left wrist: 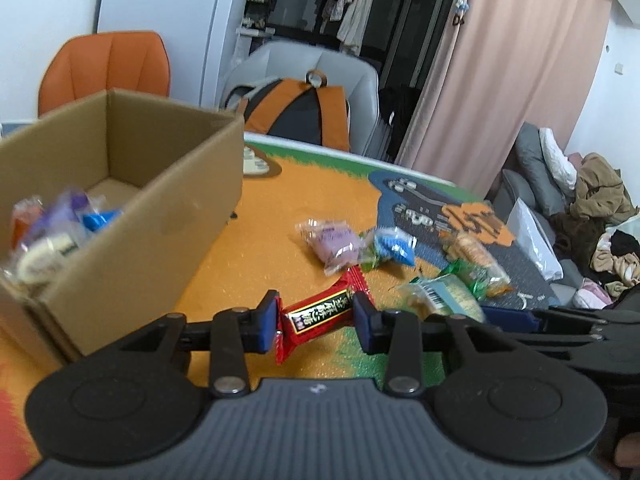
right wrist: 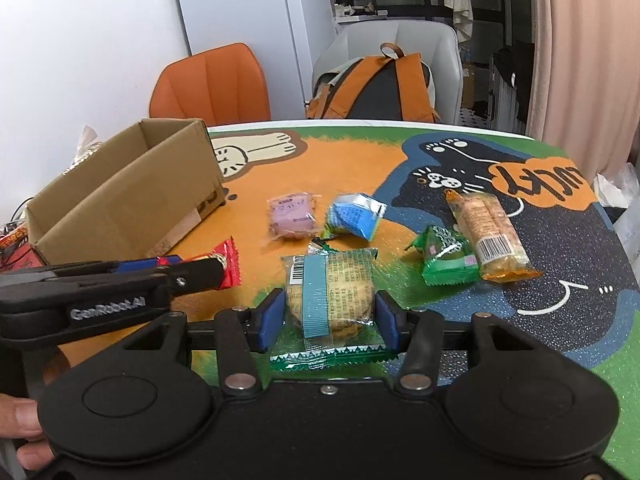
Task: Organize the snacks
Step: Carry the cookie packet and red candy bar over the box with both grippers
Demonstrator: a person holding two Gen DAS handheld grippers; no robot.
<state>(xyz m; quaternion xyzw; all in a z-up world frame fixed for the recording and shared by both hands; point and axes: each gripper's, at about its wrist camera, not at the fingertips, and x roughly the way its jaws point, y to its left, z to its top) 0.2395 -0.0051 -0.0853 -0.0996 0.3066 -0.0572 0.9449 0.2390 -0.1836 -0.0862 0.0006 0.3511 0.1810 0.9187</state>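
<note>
Left gripper (left wrist: 316,322) clamps red candy (left wrist: 320,312), just above mat beside cardboard box (left wrist: 132,216). Right gripper (right wrist: 329,316) pinches biscuit pack (right wrist: 332,296). Purple (right wrist: 291,217), blue (right wrist: 354,216), green (right wrist: 446,260) snacks loose on table (right wrist: 360,152). Box contents blurred.

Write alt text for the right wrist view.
The right tool grips a clear-wrapped biscuit pack over a cartoon-printed table. The left tool holds a red candy beside an open cardboard box; four more snacks lie beyond.
</note>
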